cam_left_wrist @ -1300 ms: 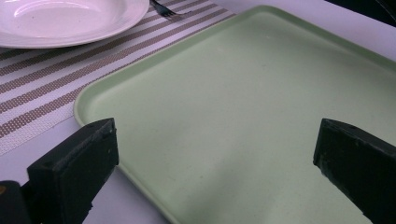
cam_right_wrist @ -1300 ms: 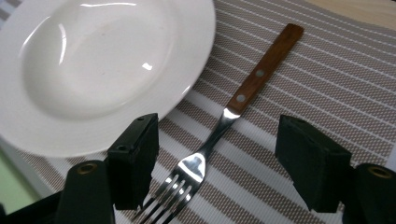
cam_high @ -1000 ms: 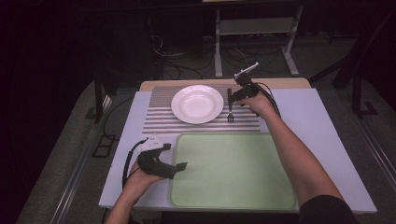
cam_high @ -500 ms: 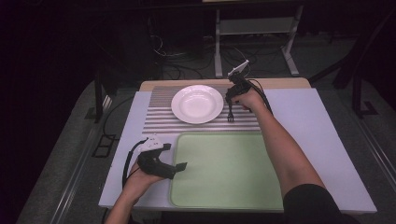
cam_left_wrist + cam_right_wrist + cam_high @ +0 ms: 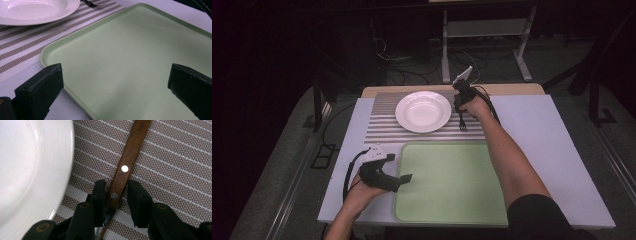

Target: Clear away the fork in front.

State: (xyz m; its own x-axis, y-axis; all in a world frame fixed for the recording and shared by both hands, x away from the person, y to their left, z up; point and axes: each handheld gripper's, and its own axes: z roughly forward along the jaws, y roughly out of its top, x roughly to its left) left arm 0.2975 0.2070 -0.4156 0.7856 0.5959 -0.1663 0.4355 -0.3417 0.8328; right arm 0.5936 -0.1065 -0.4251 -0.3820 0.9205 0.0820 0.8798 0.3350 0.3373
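The fork [image 5: 461, 120] lies on the striped placemat [image 5: 382, 127], just right of the white plate [image 5: 423, 111], long axis running toward and away from the person, tines nearest the person. The right gripper [image 5: 115, 195] straddles its wooden handle [image 5: 130, 152]; its jaws have just been closing, one pad at the wood, the other narrowly apart. The right gripper view reveals the handle's rivets. The left gripper [image 5: 112, 82] is released, jaws wide over the green tray [image 5: 130, 62].
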